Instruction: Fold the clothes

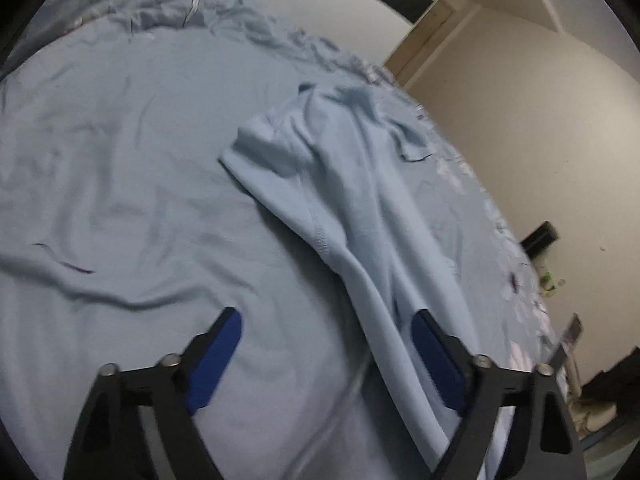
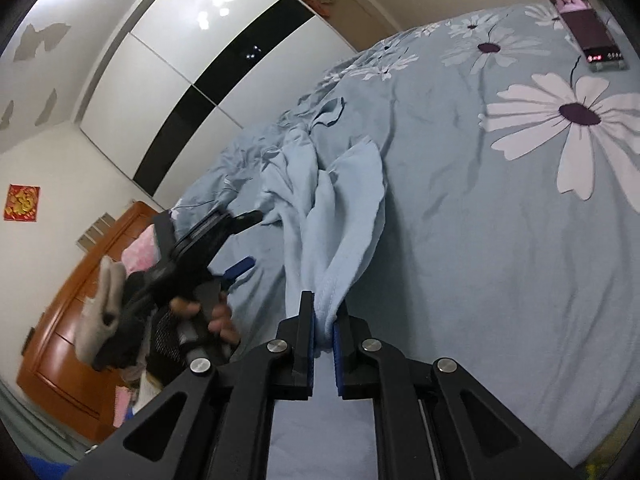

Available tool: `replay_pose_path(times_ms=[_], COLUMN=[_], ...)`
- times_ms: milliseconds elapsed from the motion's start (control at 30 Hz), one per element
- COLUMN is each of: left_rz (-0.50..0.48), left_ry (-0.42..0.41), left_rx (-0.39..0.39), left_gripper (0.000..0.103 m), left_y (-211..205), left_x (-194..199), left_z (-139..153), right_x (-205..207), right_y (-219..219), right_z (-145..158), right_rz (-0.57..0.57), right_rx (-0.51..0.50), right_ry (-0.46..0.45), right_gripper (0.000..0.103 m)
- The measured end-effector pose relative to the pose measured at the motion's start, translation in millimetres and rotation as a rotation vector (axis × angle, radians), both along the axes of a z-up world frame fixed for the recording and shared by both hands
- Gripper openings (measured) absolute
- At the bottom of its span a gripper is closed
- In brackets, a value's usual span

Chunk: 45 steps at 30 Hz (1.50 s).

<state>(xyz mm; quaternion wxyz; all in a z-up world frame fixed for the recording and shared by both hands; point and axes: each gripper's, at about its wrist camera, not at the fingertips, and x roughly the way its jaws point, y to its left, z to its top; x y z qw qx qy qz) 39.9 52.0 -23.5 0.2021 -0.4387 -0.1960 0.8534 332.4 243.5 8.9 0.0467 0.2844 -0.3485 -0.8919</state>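
A light blue garment point(image 1: 344, 184) lies stretched and bunched on the blue bedsheet point(image 1: 120, 160). My left gripper point(image 1: 326, 320) is open above the sheet; the garment's near end runs between its fingers, close to the right pad point(image 1: 436, 360), untouched as far as I can tell. In the right wrist view my right gripper point(image 2: 323, 312) is shut on a gathered edge of the garment point(image 2: 344, 200), lifting it off the flowered bed cover point(image 2: 500, 240). The left gripper point(image 2: 240, 240) shows there too, held by a hand, open, left of the garment.
The bed's far edge has a rumpled quilt point(image 1: 224, 12). A black-and-white wardrobe point(image 2: 192, 80) and a wooden cabinet point(image 2: 72, 328) stand beside the bed. A phone on a stand point(image 2: 592, 16) stands at the far right. A wall point(image 1: 520, 120) runs along the bed's right side.
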Motion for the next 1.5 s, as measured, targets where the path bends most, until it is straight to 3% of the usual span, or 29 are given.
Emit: replay_pose_path(times_ms=[33,100,167,200,267,467,667,733,800,900,967,1033,1100,1167,1367,1500], left_rz=[0.001,0.004,0.007,0.009,0.018,0.043,0.016,0.024,0.034,0.065,0.089,0.093,0.087,0.081,0.078,0.09], left_ry=[-0.005,-0.014,-0.024,-0.028,-0.026,0.118,0.017,-0.028,-0.057,-0.082,-0.066,-0.03,-0.018,-0.006,0.171,0.302], left_rx=[-0.002,-0.007,-0.012,-0.014,-0.022,-0.019,0.031,0.027,0.031,0.082,0.123,0.097,0.088,0.131,0.212,0.235], left_gripper=[0.066,0.037,0.019,0.0,0.0,0.0,0.003,0.013,0.04,0.051,0.051,0.048,0.016,0.009,0.007,0.007], left_y=[2,7,12,15,17,-26,-31,-22,-10,-5,-6,-1,2,0,-37,-92], left_x=[-1,-2,-4,-5,-3,36,4,-8,-24,-41,-45,-48,-49,-45,-16,13], left_z=[-2,-7,-12,-14,-15,19,12,2,-12,-24,-25,-24,-23,-21,30,90], right_x=[1,4,9,13,19,27,12,11,11,12,13,13,12,12,12,15], right_y=[2,8,14,17,24,46,44,41,42,49,56,62,67,70,72,72], right_z=[-1,0,2,3,6,13,5,5,4,-1,-6,-10,-12,-14,-12,-14], right_rz=[-0.003,-0.011,-0.022,-0.029,-0.051,-0.111,-0.1,-0.089,-0.09,-0.104,-0.119,-0.132,-0.14,-0.141,-0.13,-0.121], right_rx=[0.007,0.03,0.054,0.064,0.082,0.073,0.016,0.042,0.065,0.071,0.062,0.052,0.042,0.036,0.023,0.001], right_ry=[-0.005,-0.007,-0.006,-0.006,-0.003,0.016,0.003,-0.001,-0.011,-0.037,-0.051,-0.064,-0.072,-0.075,-0.06,-0.043], right_gripper=[0.009,0.009,0.009,0.009,0.009,0.009,0.009,0.009,0.009,0.009,0.009,0.009,0.009,0.009,0.009,0.009])
